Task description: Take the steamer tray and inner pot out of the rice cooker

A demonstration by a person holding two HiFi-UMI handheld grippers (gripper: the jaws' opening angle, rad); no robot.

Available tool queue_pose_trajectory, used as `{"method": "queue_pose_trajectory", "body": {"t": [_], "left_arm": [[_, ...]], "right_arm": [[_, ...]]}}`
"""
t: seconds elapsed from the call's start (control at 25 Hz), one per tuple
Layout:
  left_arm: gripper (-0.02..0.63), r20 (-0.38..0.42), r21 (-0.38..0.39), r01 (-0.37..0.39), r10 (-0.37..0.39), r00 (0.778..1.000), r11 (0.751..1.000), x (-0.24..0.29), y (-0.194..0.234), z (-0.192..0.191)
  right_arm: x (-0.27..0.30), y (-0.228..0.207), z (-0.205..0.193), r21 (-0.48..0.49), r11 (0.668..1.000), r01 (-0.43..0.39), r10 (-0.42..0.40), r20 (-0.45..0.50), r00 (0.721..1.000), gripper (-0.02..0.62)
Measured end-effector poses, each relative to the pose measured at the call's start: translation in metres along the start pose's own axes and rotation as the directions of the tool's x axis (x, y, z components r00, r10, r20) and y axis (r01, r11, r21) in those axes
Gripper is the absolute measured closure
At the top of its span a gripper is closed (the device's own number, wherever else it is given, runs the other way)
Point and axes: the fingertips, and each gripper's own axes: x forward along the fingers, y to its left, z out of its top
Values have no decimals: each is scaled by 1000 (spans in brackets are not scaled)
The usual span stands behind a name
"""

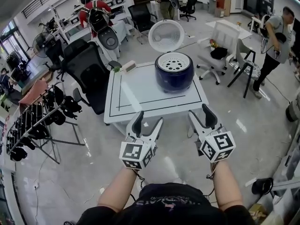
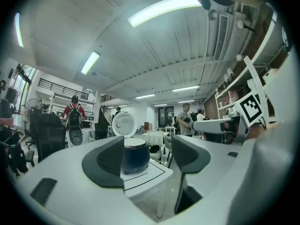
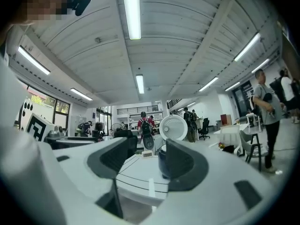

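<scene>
Reaching across the table is where trouble could start: the rice cooker stands on the table's far right part, and a lopsided pull might, I judge, drag it or knock its raised lid. The perforated steamer tray sits in the cooker's mouth, hiding the inner pot; lifted unevenly, it could tilt and slip. Left gripper and right gripper hover off the table's near edge, well short of the cooker, both spread wide, holding nothing.
</scene>
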Motion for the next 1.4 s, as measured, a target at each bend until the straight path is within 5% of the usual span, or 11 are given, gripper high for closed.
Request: {"method": "queue_pose_trajectory", "body": {"t": [0.68,1.4], "left_arm": [[302,-27,-18,-26,25,999,1000,62,25,-9],[302,-16,-63,89,-90,996,994,178,197,-10]], "right_arm": [[51,-50,-10,16,1000,11,-11,-40,999,354],[252,-51,-19,-7,989,147,-147,-71,987,354]]}}
